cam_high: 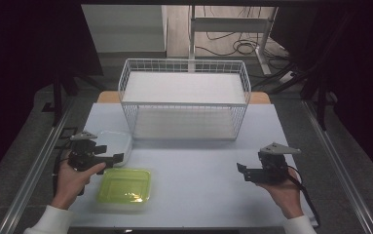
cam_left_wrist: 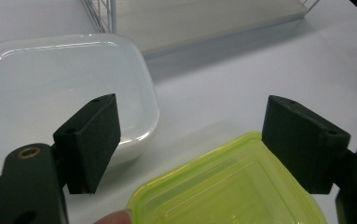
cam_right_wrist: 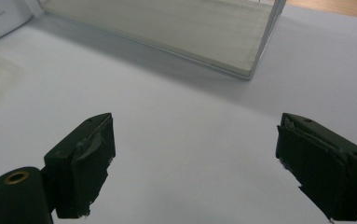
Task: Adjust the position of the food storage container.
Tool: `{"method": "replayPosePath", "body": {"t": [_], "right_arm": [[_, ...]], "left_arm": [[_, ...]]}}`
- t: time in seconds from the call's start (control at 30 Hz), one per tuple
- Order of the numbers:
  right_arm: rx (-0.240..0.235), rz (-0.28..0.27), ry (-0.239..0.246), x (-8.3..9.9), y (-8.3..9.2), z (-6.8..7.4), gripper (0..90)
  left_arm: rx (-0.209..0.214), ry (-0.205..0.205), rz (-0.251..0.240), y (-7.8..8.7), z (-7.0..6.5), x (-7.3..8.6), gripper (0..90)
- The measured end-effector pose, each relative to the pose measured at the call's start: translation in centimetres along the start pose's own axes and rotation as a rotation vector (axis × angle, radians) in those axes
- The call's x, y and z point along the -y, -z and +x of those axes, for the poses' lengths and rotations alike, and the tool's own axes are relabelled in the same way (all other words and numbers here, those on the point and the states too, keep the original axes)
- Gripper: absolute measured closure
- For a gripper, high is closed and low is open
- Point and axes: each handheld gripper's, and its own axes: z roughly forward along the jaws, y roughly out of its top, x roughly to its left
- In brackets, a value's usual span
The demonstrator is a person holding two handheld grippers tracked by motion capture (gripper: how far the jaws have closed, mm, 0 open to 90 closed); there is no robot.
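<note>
Approach step w/ left gripper (cam_high: 110, 161), fingers released just above green lid (cam_high: 124, 185) near tabletop (cam_high: 198, 165) front-left, right gripper (cam_high: 242, 171) also released; next: lower, clench on lid rim.

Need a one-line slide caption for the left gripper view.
Open left claw hovering between clear container and green lid, wire basket behind.

A square, translucent lime-green lid (cam_high: 124, 189) lay flat on the tabletop (cam_high: 198, 175) near its front left edge. Just behind it, a little to the left, a clear frosted container (cam_high: 114, 143) with rounded corners sat upright and open, close to the lid's back edge.
</note>
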Motion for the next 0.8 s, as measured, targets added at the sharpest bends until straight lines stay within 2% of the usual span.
{"method": "replayPosePath", "body": {"t": [0.3, 0.5, 0.7, 0.77, 0.8], "right_arm": [[0.003, 0.015, -0.016, -0.2, -0.2, -0.3, 12.0], [0.008, 0.006, -0.025, -0.6, 0.0, 0.0, 12.4], [-0.01, -0.013, -0.019, -1.3, 0.9, 0.9, 13.5], [-0.025, -0.014, -0.02, -1.3, 0.9, 1.1, 13.5], [-0.048, -0.009, -0.033, -1.3, 0.7, 1.3, 13.5]], "left_arm": [[0.002, -0.006, -0.007, 0.3, -0.5, 0.2, 17.9], [0.001, -0.026, -0.001, 0.3, -0.7, 0.5, 16.8], [0.009, -0.04, -0.014, 0.8, -1.0, 0.3, 15.8], [-0.004, -0.034, -0.02, 0.9, -1.0, 0.1, 15.6], [-0.002, -0.03, -0.024, 1.0, -0.9, 0.1, 15.6]]}}
